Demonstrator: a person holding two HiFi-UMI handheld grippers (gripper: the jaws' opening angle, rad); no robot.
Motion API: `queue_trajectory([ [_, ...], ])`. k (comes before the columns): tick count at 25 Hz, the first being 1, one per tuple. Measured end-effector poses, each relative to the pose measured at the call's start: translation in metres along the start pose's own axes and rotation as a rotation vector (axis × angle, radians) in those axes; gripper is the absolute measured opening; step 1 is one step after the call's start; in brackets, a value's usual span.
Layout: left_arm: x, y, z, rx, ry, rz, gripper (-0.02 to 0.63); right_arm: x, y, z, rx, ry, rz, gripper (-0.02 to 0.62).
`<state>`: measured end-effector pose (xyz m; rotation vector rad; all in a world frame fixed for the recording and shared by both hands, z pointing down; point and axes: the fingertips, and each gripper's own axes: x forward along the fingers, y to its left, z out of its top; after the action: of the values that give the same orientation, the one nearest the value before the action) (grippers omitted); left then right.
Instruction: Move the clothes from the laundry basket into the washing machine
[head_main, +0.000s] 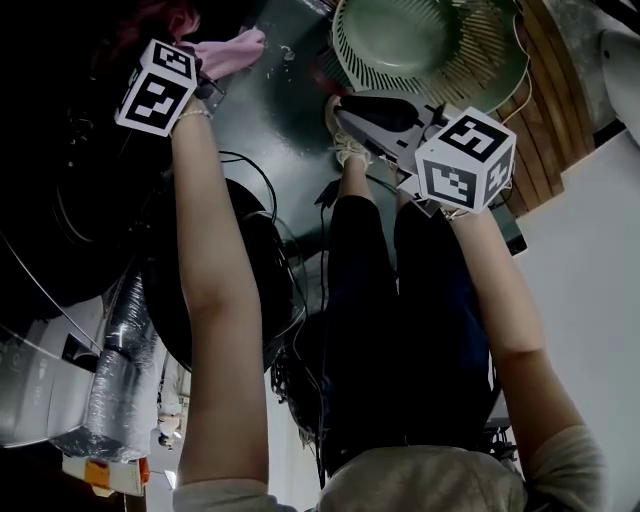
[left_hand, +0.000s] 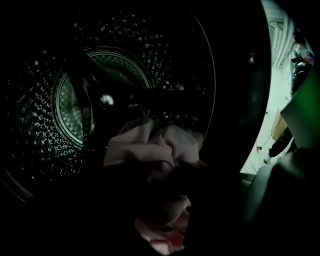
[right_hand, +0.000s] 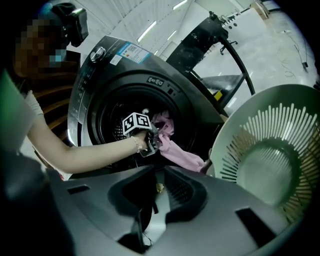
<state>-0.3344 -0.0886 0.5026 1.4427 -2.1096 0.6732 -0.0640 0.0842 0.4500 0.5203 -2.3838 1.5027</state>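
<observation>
A shiny silver hose (head_main: 113, 365) lies beside tangled black cables (head_main: 295, 390). Brown wooden boards (head_main: 548, 105) show nearby. A black hose (right_hand: 240, 62) bends over the pale floor (right_hand: 280, 45).

1. The left gripper (right_hand: 156, 141) is topped by a white cube (head_main: 157, 87) printed with black square markers.
2. The right gripper (right_hand: 159, 180) is moulded in dark grey plastic, and a matching marker cube (head_main: 465, 160) is carried on it.
3. A thin beaded bracelet (head_main: 193, 115) is worn on the left wrist.
4. Short pale sleeves (head_main: 570, 465), dark trousers (head_main: 400, 330) and a light shoe (head_main: 345, 145) are worn.
</observation>
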Motion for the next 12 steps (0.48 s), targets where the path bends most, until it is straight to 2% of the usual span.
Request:
queue_trajectory([
  [2,-0.018,-0.001,0.000,-0.006,-0.023,-0.009,0.291,-0.002,0.000,-0.002,0.001,0.003,0.000,0.067],
  [4,-0.037,-0.005,-0.014,0.025,-0.011,-0.022,0.291,-0.003,-0.001,-0.004,0.006,0.003,-0.004,0.067],
  [9,-0.057,-0.030,-0.079,0.125,0.113,-0.093,0.302,0.000,-0.001,-0.003,0.014,-0.006,-0.006,0.067],
  [12,-0.041,-0.035,-0.108,0.236,0.174,-0.119,0.314,0.002,0.001,-0.003,0.019,-0.006,0.006,0.067],
])
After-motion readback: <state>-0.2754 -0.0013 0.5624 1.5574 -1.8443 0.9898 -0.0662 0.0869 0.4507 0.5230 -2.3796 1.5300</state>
